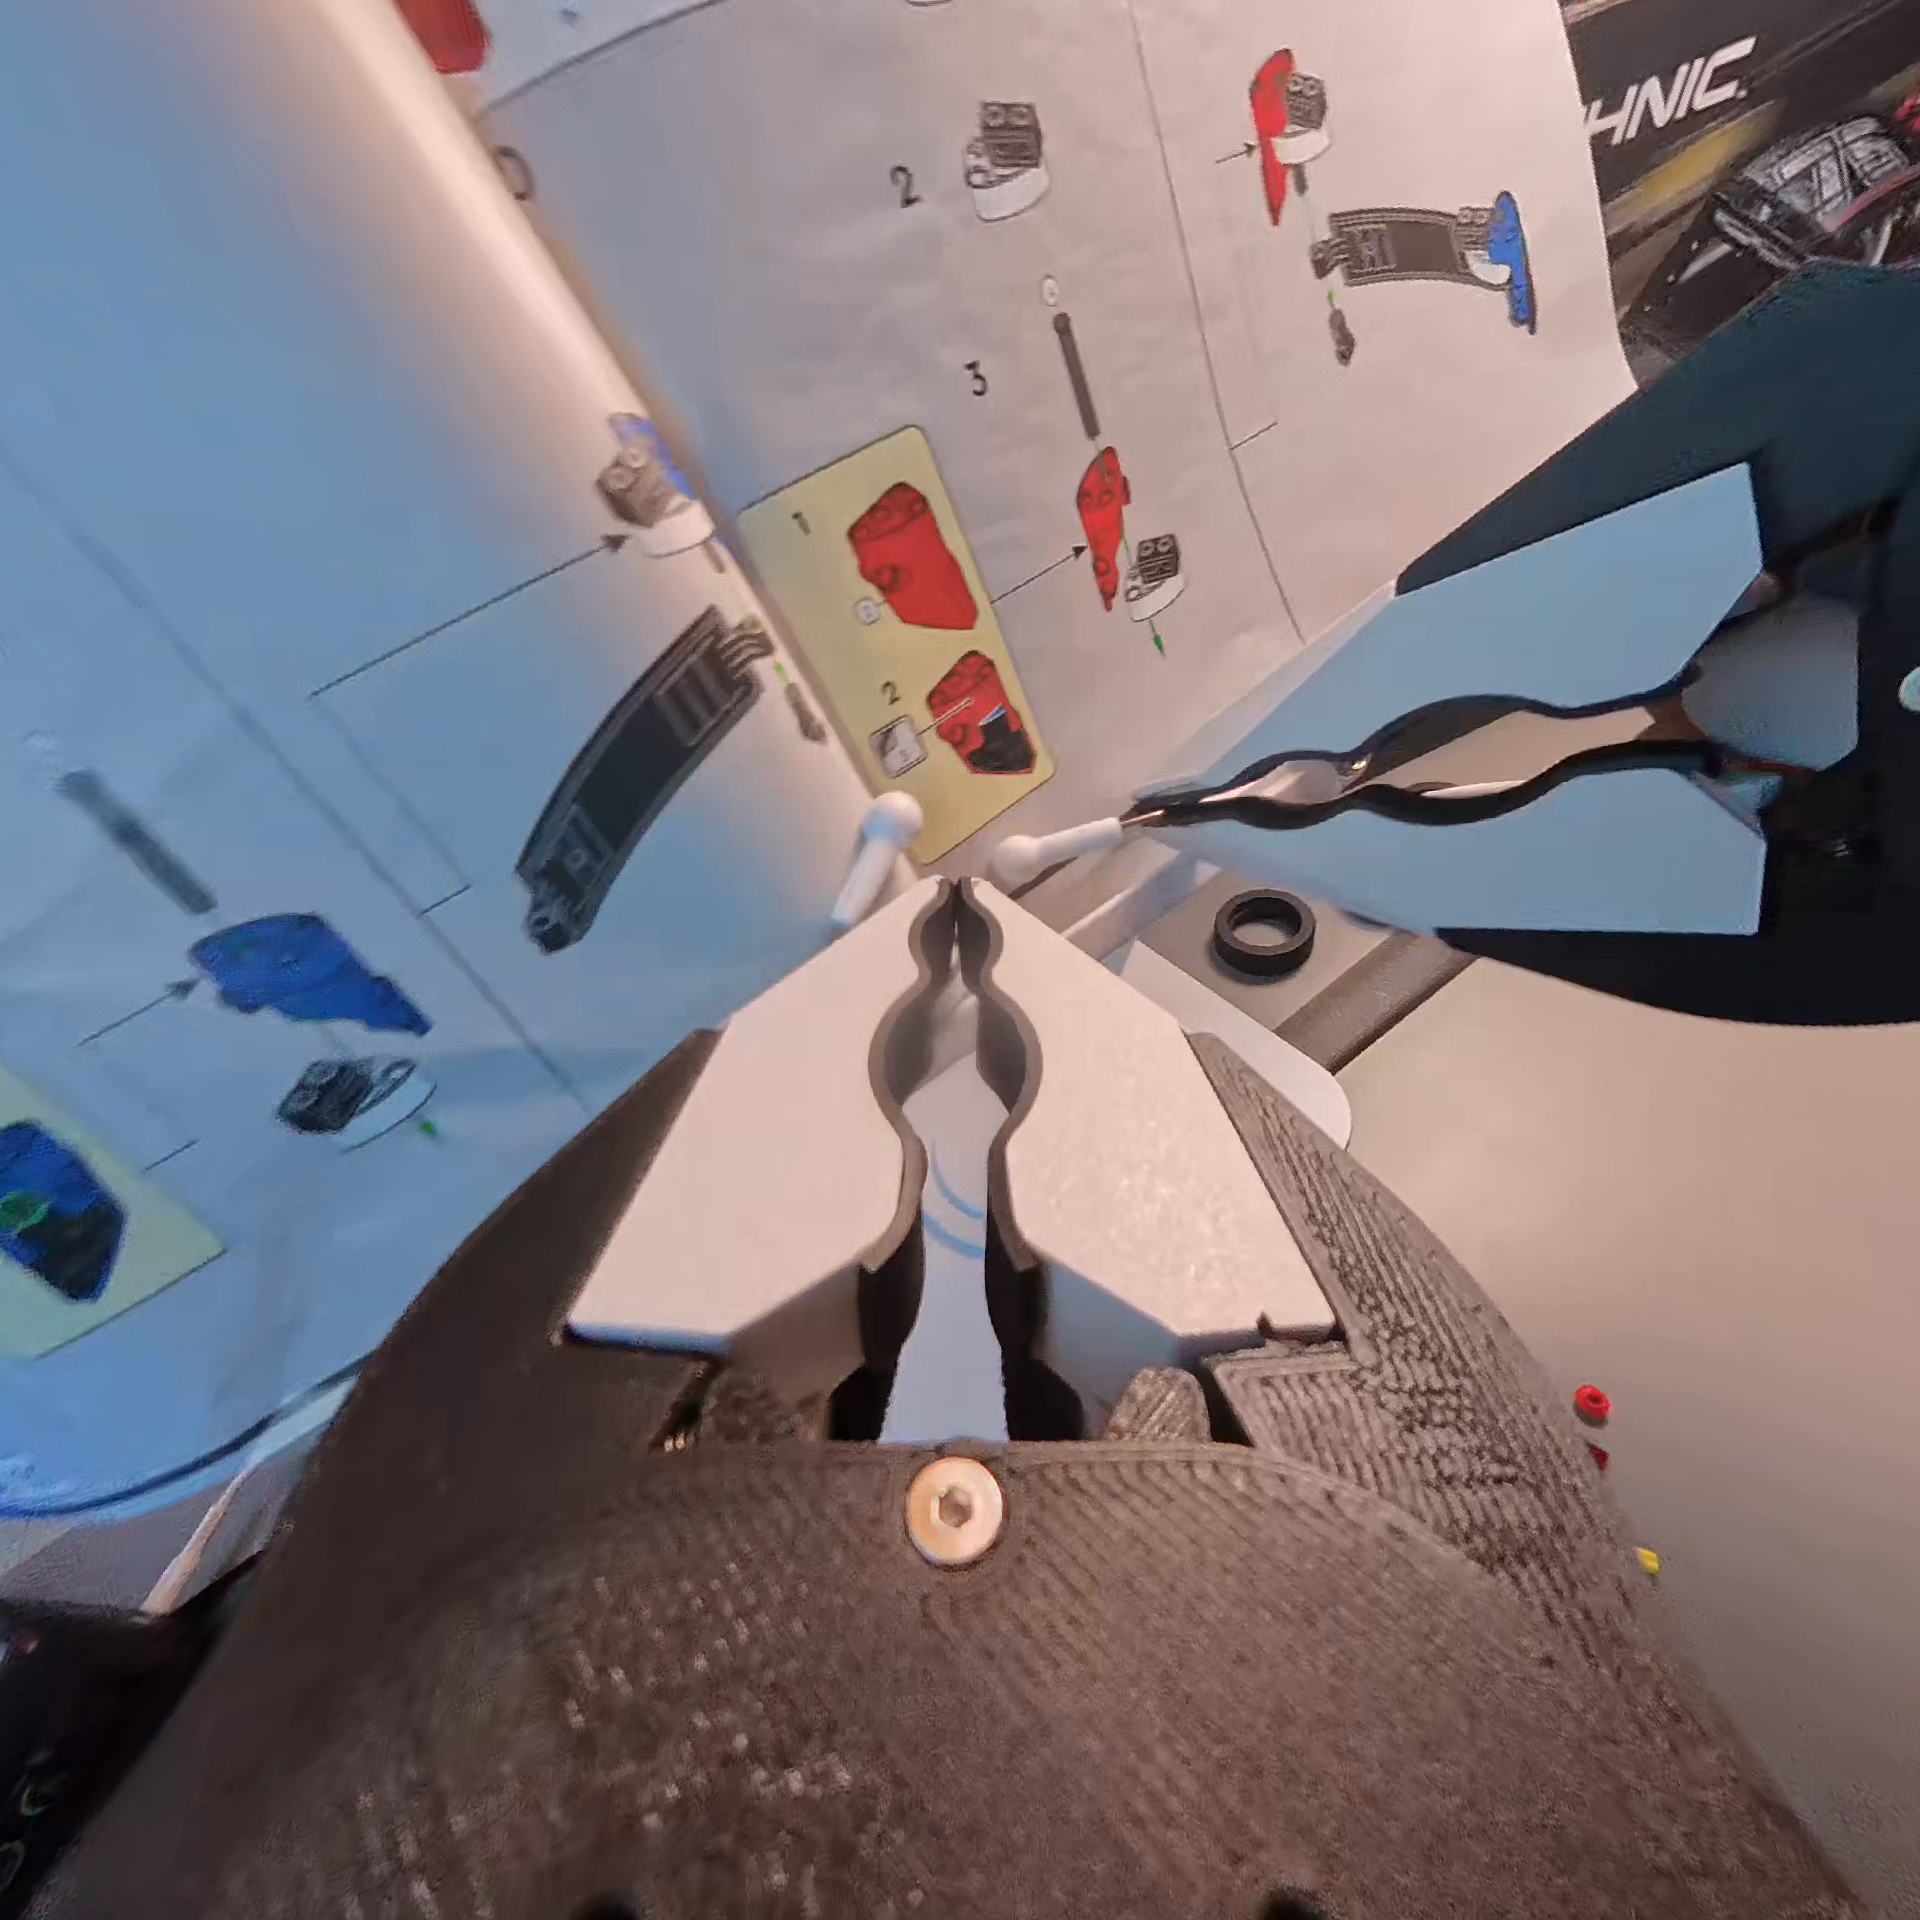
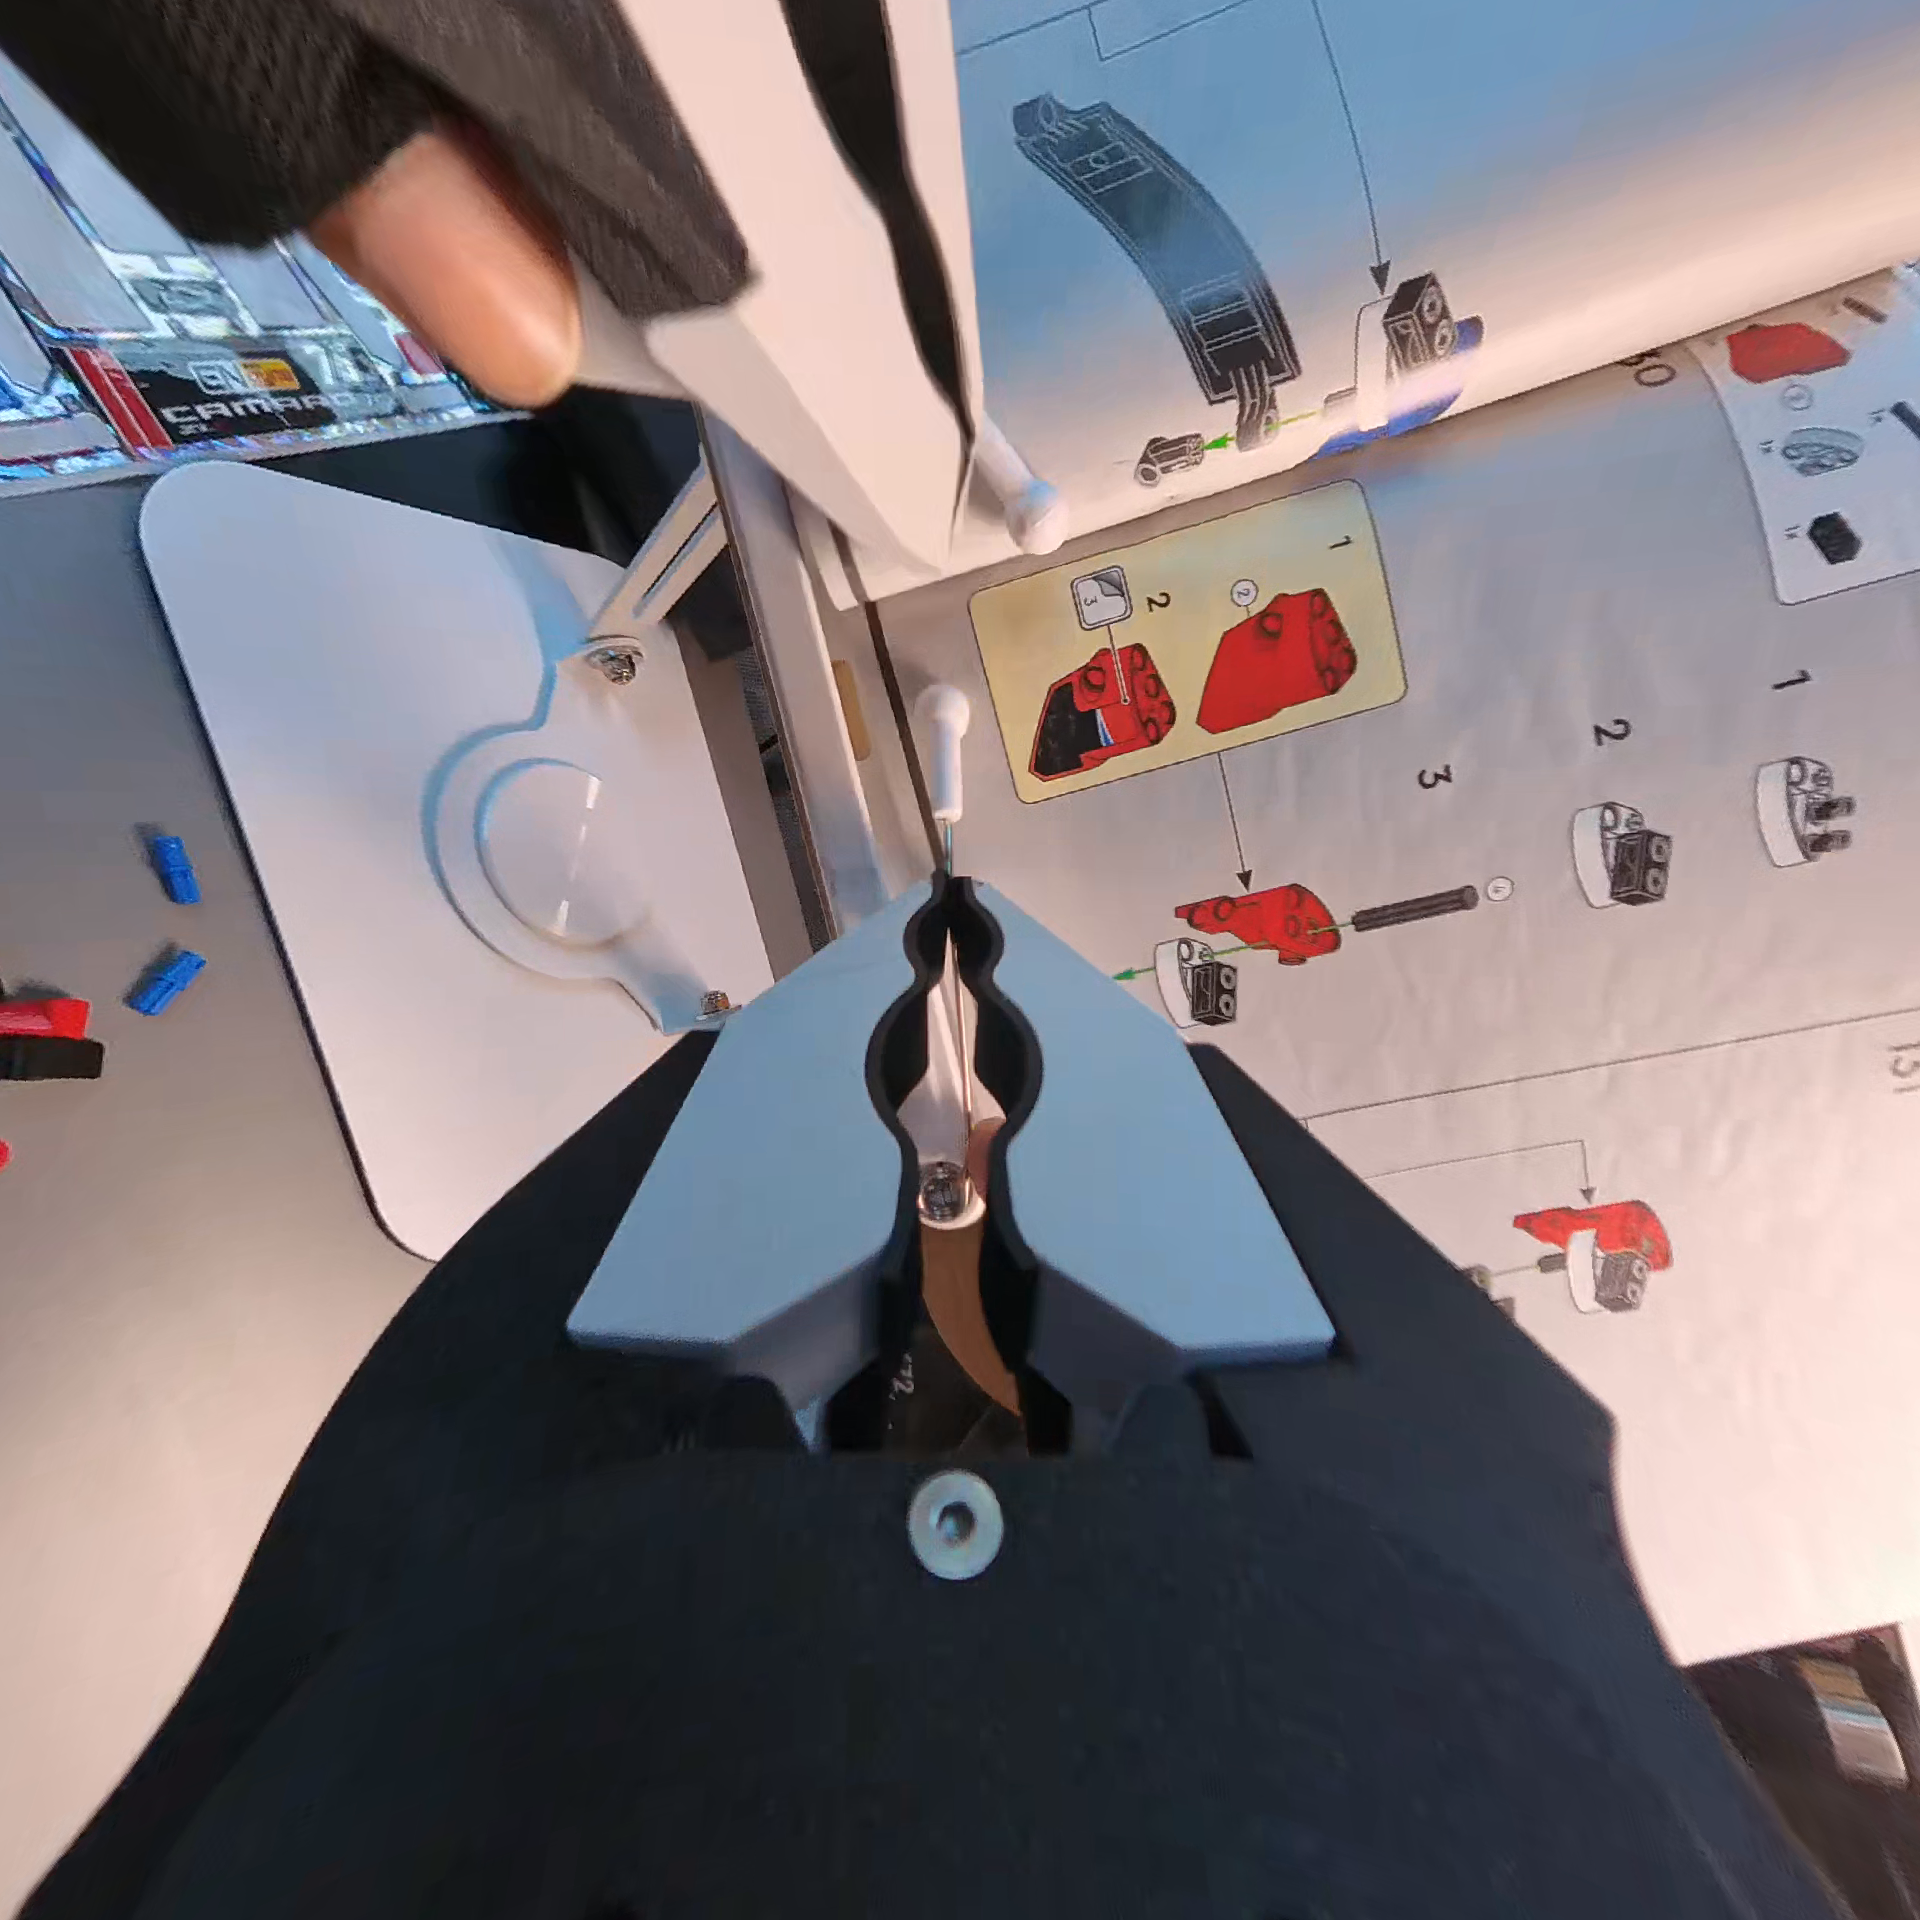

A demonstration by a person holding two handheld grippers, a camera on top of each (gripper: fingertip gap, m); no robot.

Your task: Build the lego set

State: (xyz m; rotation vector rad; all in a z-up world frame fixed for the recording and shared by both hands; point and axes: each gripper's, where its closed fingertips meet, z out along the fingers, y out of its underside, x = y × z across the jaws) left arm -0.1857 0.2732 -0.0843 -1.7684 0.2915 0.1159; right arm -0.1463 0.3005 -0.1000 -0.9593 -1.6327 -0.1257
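The open instruction booklet (image 1: 1091, 312) leans on a book stand and also shows in the right wrist view (image 2: 1558, 831). Two thin wire page-holder arms with white tips lie over its lower edge. My right gripper (image 2: 956, 885) is shut on the wire of one arm, whose white tip (image 2: 943, 748) sticks out past the fingertips. The left wrist view shows the same grasp (image 1: 1143, 812), with the tip (image 1: 1049, 847) pointing at my left gripper. My left gripper (image 1: 956, 883) is shut. The other white-tipped arm (image 1: 878, 852) lies just left of its tips. I cannot tell if it is gripped.
A black rubber ring (image 1: 1264, 932) lies on the stand's ledge. The stand's white base plate (image 2: 343, 748) sits on the table. Two blue pins (image 2: 166, 868) and red and black pieces (image 2: 42, 1034) lie to its left. The set's box (image 2: 239, 405) stands behind. The left gripper's tips are roughly 5 centimeters from the right gripper's.
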